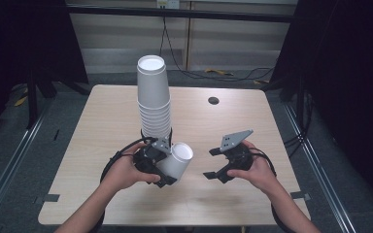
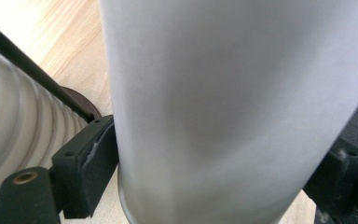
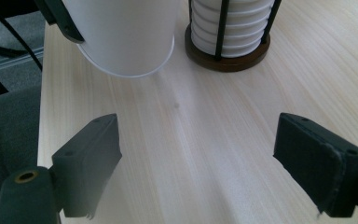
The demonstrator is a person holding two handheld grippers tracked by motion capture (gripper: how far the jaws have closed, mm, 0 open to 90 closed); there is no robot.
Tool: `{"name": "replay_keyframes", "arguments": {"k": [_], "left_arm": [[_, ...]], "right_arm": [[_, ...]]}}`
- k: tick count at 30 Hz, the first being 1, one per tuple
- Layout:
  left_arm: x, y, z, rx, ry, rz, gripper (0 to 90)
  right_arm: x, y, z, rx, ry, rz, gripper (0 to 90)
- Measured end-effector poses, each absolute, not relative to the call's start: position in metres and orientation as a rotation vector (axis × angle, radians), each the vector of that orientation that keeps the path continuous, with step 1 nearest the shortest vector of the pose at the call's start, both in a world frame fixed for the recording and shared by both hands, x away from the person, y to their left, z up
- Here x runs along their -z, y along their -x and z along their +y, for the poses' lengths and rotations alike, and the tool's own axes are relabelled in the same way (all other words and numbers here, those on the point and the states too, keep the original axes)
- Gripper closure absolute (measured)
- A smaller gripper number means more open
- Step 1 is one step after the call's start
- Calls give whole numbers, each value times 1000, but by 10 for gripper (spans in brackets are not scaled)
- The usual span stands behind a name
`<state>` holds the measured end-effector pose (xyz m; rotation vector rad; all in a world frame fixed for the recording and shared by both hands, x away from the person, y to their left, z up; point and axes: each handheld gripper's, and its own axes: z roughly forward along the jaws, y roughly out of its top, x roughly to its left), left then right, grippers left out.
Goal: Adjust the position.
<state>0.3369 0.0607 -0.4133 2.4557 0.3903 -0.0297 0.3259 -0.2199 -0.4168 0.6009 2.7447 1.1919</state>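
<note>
High view: the left gripper [image 1: 161, 165] has its jaws clamped on 1 cup [image 1: 177, 161], tilted with its mouth up and to the right, just off the base of the stack [image 1: 153, 94] that stands in a holder [image 3: 227, 58] near the middle of the surface [image 1: 223, 121]. The right gripper [image 1: 217, 164] waits close by on the right, jaws apart and empty, pointed at the cup.

Left gripper view shows the pads [image 2: 91, 163] pressing the cup's wall low down, near its bottom.

The likely risks: thin paper could buckle or slip under the squeeze, and a careless swing of the cup or arm could knock the tall stack, which leans a little, and topple it.
</note>
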Motion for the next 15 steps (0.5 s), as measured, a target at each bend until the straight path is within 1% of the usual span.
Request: {"name": "replay_keyframes", "arguments": {"k": [15], "left_arm": [[412, -339, 47, 17, -2527, 353, 148]], "right_arm": [[401, -326, -208, -1066, -488, 2863, 142]]}}
